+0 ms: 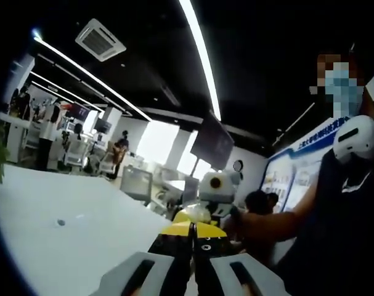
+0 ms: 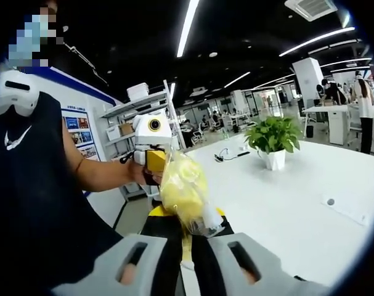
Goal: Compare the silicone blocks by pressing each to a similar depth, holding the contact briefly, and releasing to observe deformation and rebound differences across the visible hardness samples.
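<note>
Yellow blocks in clear bag (image 2: 185,196), both tools.

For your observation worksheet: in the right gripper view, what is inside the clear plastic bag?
The clear plastic bag holds pale yellow material, crumpled between the right tongs and the left tongs. Wrinkles and glare hide what it is and how many pieces.

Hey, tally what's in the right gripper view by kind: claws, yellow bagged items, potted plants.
Claws: 2, the right claw and the left claw
Yellow bagged item: 1
Potted plant: 1
Total: 4
</note>
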